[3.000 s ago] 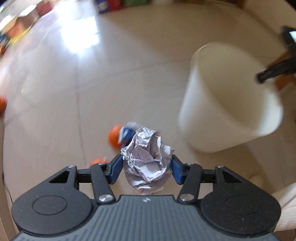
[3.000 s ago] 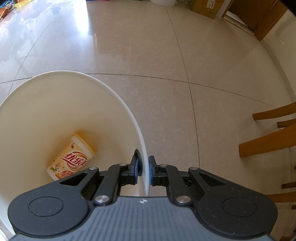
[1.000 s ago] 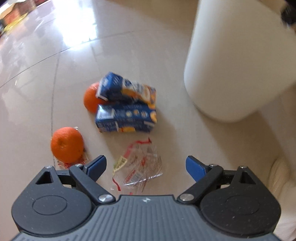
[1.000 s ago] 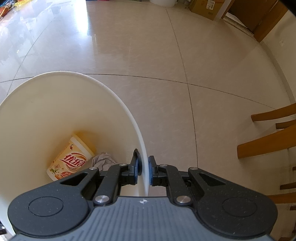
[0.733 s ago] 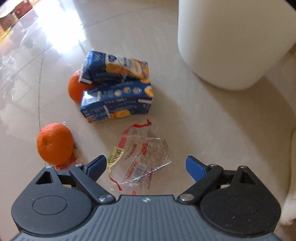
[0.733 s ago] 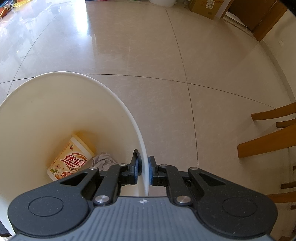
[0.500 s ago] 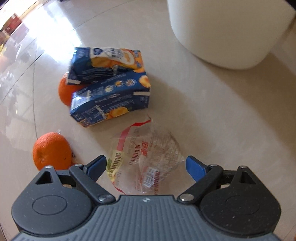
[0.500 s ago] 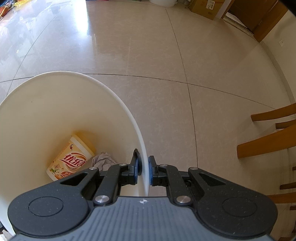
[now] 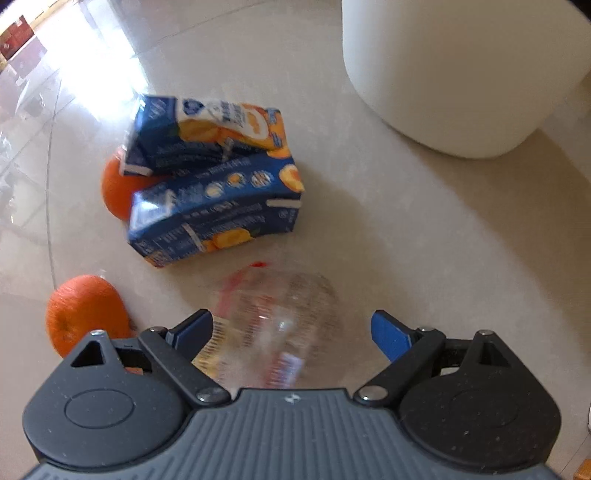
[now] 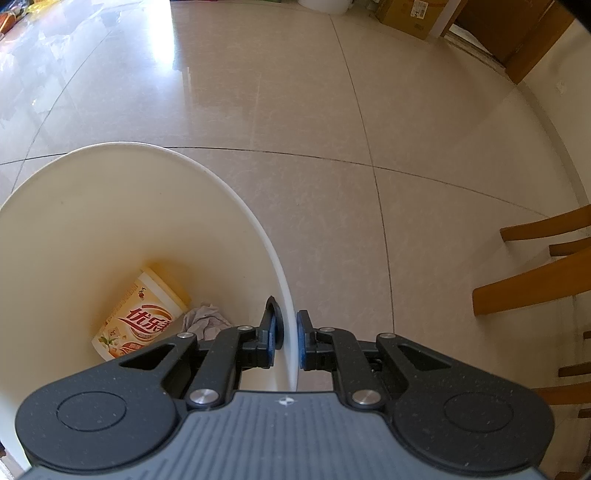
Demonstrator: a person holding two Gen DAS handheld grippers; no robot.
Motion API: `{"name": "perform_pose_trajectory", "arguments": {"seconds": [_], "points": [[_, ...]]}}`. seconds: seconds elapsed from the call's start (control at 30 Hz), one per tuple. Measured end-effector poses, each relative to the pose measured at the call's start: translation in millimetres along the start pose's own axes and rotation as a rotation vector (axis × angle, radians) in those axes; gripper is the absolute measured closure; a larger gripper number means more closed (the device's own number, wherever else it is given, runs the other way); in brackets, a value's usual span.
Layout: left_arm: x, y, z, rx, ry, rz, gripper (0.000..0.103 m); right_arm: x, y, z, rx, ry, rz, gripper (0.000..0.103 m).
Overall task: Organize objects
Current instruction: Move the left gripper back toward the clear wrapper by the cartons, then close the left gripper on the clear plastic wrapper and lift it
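My left gripper (image 9: 291,330) is wide open, low over a clear plastic wrapper (image 9: 275,325) that lies on the floor between its fingers. Beyond it lie two blue juice cartons, one (image 9: 218,214) on the floor and another (image 9: 203,134) leaning on top. One orange (image 9: 83,312) sits at the left and a second orange (image 9: 114,188) shows behind the cartons. My right gripper (image 10: 287,341) is shut on the rim of the white bin (image 10: 240,199). Inside the bin lie a milk-tea cup (image 10: 142,319) and a crumpled paper ball (image 10: 205,321).
The bin's outer wall (image 9: 461,74) stands at the upper right of the left wrist view. Wooden chair legs (image 10: 535,280) are at the right in the right wrist view. A cardboard box (image 10: 410,14) sits at the far wall. The floor is glossy beige tile.
Three seconds ago my left gripper held the paper ball; that ball now lies in the bin. The left gripper opened and came down over the wrapper. The right gripper has not moved.
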State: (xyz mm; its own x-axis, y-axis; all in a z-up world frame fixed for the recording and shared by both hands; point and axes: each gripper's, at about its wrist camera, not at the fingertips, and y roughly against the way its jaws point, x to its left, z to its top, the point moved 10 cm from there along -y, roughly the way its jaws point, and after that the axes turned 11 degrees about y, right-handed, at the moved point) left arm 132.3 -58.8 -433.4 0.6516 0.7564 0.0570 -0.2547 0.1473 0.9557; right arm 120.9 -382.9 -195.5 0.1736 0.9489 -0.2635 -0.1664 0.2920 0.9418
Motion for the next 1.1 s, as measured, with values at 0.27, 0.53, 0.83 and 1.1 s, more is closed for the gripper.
{"name": "perform_pose_trajectory", "arguments": {"seconds": [0.27,0.53,0.83,1.1], "points": [[15.0,-1.2,4.8,0.021,-0.049,0.01,0.011,1.4,-0.1,1.0,0.001,0.011,-0.013,0.089],[19.1,-21.6,11.4,0.025,-0.047,0.052,0.01,2.0,-0.7,0.5,0.0,0.015,-0.015,0.089],[29.9,-28.7,24.9,-0.004,0.025,0.071,0.037,2.8,-1.3,1.1,-0.001,0.019,-0.024,0.088],[37.6,-24.4,23.3,0.005,0.059,0.066,0.079,3.5,-1.2,1.1,0.0,0.018,-0.026,0.088]]}}
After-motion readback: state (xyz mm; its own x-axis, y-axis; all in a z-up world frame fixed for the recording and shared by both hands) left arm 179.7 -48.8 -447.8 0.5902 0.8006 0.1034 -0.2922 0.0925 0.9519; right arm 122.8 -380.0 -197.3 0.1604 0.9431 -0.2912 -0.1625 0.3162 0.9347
